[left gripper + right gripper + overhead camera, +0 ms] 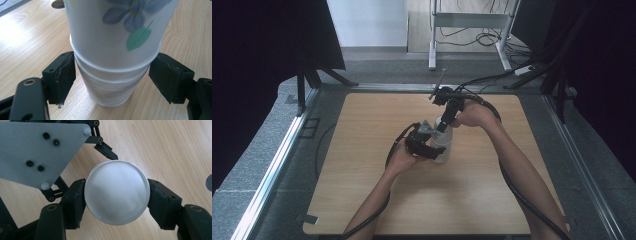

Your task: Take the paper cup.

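A stack of white paper cups (442, 142) stands upright at the middle of the wooden table (372, 200). The top cup (115, 32) has a blue flower and a green leaf printed on it and sits nested in the lower cups (110, 90). My left gripper (112, 75) comes in level from the left, its pads against the rim of the lower cups. My right gripper (116, 195) points down from above, its pads pressed on either side of the top cup (116, 192). In the high view the left gripper (436, 151) is at the stack's base and the right gripper (443, 125) at its top.
The left gripper's grey plate (37, 150) sits close beside the stack. A small dark round mark (209, 182) lies on the table nearby. Metal rails (277, 160) edge the table. A stand and cables (472, 30) lie beyond the far edge, with black curtains at both sides.
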The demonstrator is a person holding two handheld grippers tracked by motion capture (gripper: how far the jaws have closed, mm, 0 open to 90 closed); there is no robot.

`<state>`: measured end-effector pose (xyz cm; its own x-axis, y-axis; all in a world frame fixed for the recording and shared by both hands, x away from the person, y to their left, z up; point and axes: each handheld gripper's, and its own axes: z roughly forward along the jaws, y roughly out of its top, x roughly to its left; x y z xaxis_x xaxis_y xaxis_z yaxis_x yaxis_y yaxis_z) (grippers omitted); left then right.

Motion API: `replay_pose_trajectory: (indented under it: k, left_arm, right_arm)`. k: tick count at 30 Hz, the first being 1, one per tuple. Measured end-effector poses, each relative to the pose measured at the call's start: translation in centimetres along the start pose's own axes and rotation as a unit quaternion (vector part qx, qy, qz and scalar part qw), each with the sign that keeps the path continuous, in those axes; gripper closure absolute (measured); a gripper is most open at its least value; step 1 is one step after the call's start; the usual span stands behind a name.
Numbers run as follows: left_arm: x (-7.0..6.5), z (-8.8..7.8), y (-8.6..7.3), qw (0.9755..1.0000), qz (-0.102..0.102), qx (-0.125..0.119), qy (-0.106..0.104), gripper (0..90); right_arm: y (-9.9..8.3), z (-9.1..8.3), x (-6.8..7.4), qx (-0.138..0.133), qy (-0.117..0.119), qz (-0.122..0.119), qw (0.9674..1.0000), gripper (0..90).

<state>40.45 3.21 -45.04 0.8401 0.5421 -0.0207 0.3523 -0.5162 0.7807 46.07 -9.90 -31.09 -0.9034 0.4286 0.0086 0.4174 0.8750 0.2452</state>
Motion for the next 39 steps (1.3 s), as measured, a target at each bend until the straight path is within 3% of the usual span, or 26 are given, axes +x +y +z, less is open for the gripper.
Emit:
replay_pose_trajectory:
  k: [24, 39]
  left_arm:
    - [-0.2, 0.1, -0.1, 0.9997, 0.021, -0.003, 0.012, 21.1]
    - [0.1, 0.1, -0.2, 0.9998, 0.018, -0.001, 0.010, 18.0]
  right_arm:
    - [0.1, -4.5, 0.3, -0.029, -0.011, -0.008, 0.9995, 35.8]
    - [-0.5, -6.9, 0.8, -0.054, -0.016, -0.011, 0.9984, 35.9]
